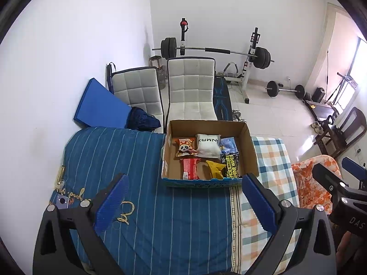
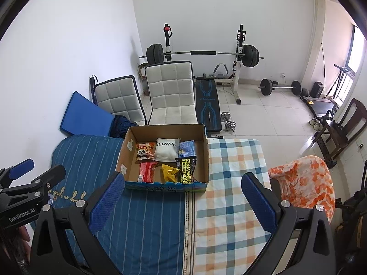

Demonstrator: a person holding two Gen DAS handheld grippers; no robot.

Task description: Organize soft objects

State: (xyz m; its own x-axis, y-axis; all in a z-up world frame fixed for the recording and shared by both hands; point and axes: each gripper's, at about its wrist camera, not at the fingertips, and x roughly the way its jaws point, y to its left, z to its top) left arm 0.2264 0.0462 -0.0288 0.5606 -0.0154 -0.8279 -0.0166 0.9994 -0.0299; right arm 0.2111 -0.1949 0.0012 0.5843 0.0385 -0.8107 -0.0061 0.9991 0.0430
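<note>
An open cardboard box (image 1: 248, 146) (image 2: 204, 155) sits on the bed and holds several soft packets: a panda snack bag (image 1: 185, 147) (image 2: 144, 151), a white pouch (image 1: 208, 145) (image 2: 167, 149), a red packet (image 1: 190, 168) (image 2: 148, 171), a yellow packet (image 1: 215, 169) (image 2: 169, 172), a black shoe-wipes pack (image 1: 232, 165) (image 2: 187, 169) and a blue pack (image 1: 227, 143) (image 2: 187, 149). My left gripper (image 1: 185, 200) is open and empty, above the blue striped bedding in front of the box. My right gripper (image 2: 182, 202) is open and empty, in front of the box.
The bed has a blue striped cover (image 1: 142, 183) (image 2: 146, 217) and a checked cover (image 1: 273, 160) (image 2: 231, 183). An orange patterned cloth (image 1: 314, 181) (image 2: 305, 181) lies over a chair at right. Two white chairs (image 1: 192, 87) (image 2: 172, 91), a blue mat (image 1: 101, 105) and weights stand behind.
</note>
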